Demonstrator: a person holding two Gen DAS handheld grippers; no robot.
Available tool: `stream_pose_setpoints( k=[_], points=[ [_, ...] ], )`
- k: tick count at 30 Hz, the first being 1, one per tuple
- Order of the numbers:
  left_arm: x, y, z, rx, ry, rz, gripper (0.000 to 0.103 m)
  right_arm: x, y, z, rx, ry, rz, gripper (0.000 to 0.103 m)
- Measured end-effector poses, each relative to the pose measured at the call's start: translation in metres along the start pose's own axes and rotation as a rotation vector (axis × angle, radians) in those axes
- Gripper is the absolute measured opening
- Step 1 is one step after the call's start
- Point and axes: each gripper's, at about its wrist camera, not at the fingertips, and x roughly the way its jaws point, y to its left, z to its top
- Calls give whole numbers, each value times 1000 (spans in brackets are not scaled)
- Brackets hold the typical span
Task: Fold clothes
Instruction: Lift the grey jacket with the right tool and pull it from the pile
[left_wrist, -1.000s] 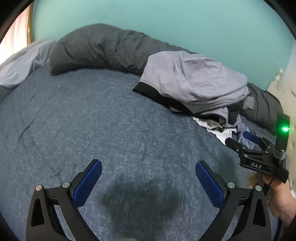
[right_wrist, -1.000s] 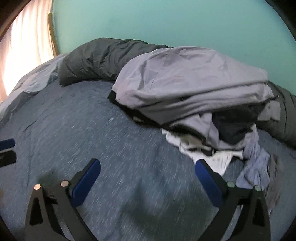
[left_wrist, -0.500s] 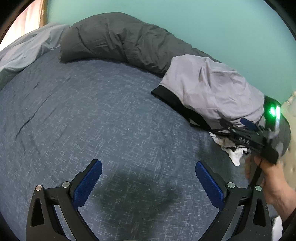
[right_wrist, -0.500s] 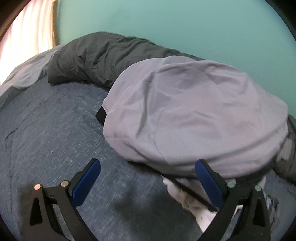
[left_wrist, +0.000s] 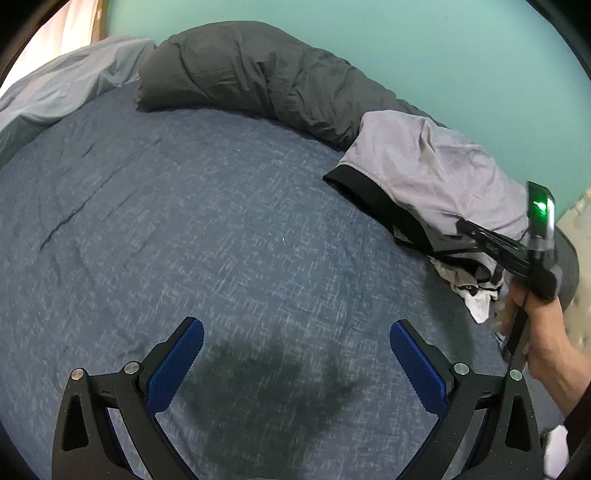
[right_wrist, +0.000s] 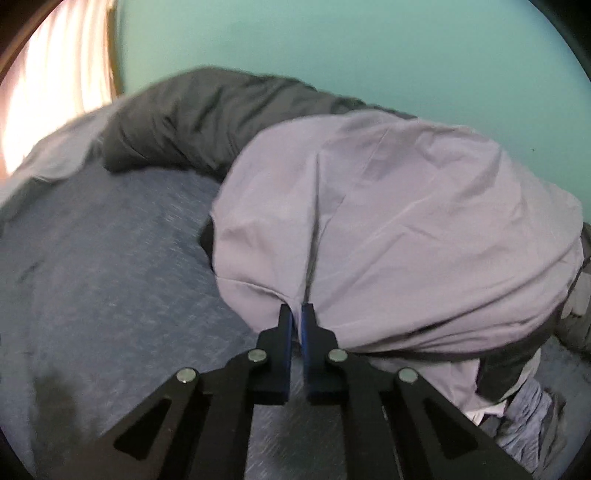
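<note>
Right wrist view: I am pinching the near hem of the lilac-grey garment (right_wrist: 388, 229) with my right gripper (right_wrist: 296, 314). Its jaws have just been closing, and they are now together on a small fold of that cloth at 6 o'clock in this view. The garment is draping over the heap of clothes (right_wrist: 517, 387), which is sitting on the blue bed cover (right_wrist: 110, 295) towards 3 o'clock, against the dark grey duvet roll (right_wrist: 177, 122) along the teal wall (right_wrist: 332, 44).

From the left wrist view, my left gripper (left_wrist: 295, 354) is hanging with its blue pads wide apart over bare bed cover, holding nothing. The heap is lying well away at 2 o'clock, with my right hand (left_wrist: 535, 325) beside it.

I am judging the cloth to be thin, light and limp. It is likely to slide and sag rather than keep a shape, so a seam or the dark waistband edge would be giving the firmer hold.

How many pieces are lying beneath the top garment is hidden. I cannot tell whether my pinch is catching one layer or several. The white and pale blue pieces at the heap's foot are crumpled and partly cut off.
</note>
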Motion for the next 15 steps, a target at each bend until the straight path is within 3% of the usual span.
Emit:
stream_pose_setpoints(
  k=[15],
  points=[
    [-70,8,-80,24,-12,1,103,-165,20,-44,23,-171,171,3]
  ],
)
